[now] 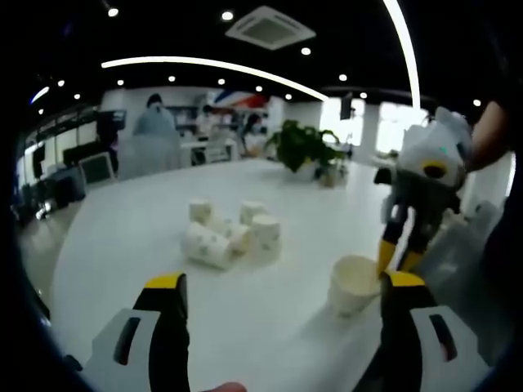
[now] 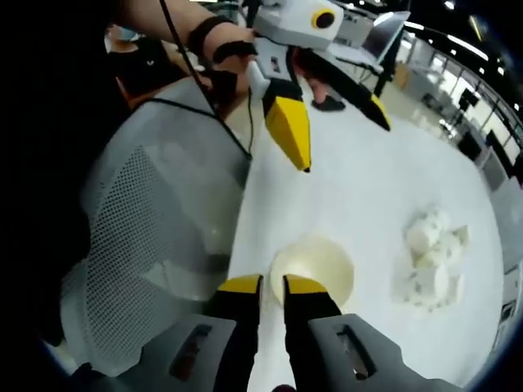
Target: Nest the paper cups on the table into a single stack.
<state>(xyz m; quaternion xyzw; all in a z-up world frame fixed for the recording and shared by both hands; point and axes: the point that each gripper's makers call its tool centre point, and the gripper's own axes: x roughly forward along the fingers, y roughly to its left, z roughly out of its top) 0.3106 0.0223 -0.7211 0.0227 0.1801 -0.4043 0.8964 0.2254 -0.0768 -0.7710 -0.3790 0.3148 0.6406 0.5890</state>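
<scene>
An upright white paper cup (image 1: pixel 353 283) stands near the table's front edge. My right gripper (image 2: pixel 272 284) is shut on the near rim of this cup (image 2: pixel 315 265), one finger inside and one outside. Seen from the left gripper view, the right gripper (image 1: pixel 396 260) reaches down to the cup from the right. A cluster of several more paper cups (image 1: pixel 229 234), some lying on their sides, sits further out on the table; the same cluster (image 2: pixel 433 261) lies to the right. My left gripper (image 1: pixel 286 284) hangs open above the table, holding nothing, and its yellow jaws (image 2: pixel 343 147) are spread apart.
The white table (image 1: pixel 122 245) is large and round-edged. A grey mesh chair back (image 2: pixel 155 245) stands against its edge by the held cup. A potted plant (image 1: pixel 306 147) sits at the far side. People stand at desks in the background.
</scene>
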